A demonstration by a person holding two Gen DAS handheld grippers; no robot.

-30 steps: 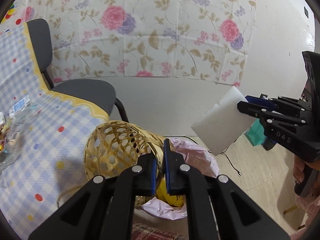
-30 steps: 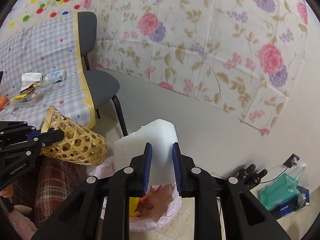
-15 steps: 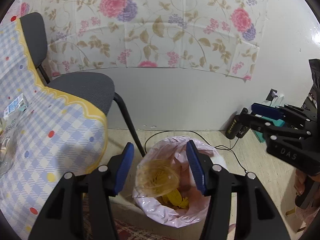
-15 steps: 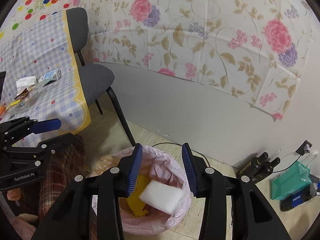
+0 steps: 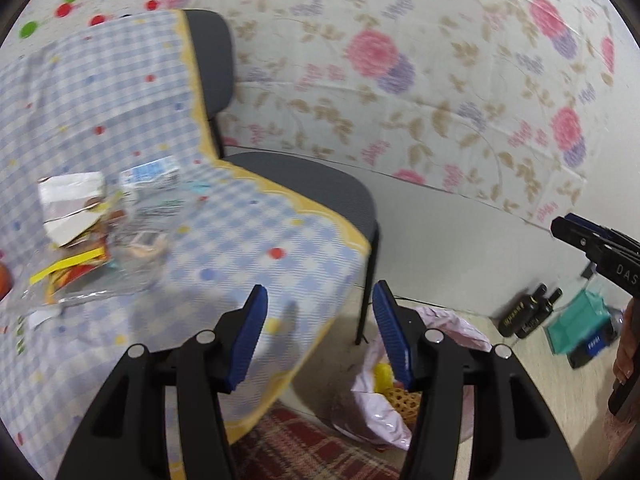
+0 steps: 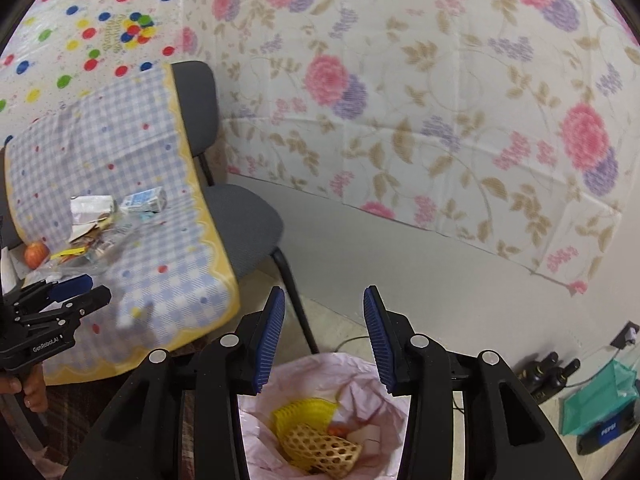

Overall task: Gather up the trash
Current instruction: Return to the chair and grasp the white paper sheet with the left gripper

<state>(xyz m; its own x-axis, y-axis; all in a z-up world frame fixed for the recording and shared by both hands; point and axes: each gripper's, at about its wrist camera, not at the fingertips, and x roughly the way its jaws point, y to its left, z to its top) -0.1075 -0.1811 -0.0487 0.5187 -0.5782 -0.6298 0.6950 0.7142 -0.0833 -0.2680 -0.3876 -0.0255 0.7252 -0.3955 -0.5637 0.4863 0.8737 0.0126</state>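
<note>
My left gripper point(image 5: 318, 300) is open and empty above the table's near corner; it also shows in the right wrist view point(image 6: 86, 290). My right gripper point(image 6: 324, 304) is open and empty above the pink-lined trash bin point(image 6: 380, 384), which holds the woven basket point(image 6: 320, 446), yellow netting and white foam. The bin point(image 5: 376, 412) lies below the table edge in the left wrist view. Trash lies on the checked tablecloth point(image 5: 224, 248): a milk carton point(image 5: 150, 172), a white wrapper point(image 5: 70, 200), clear plastic with yellow scraps point(image 5: 92, 268). An apple point(image 6: 36, 254) sits beside it.
A grey chair point(image 5: 304, 188) stands between table and floral wall. Dark bottles point(image 5: 528, 314), a teal box point(image 5: 580, 316) and a cable lie on the floor at the right. A plaid red cloth point(image 5: 304, 444) is below the table.
Both grippers opened and dropped the woven basket and the white foam block into the bin. The left gripper then swung left toward the table trash; the right one rose a little.
</note>
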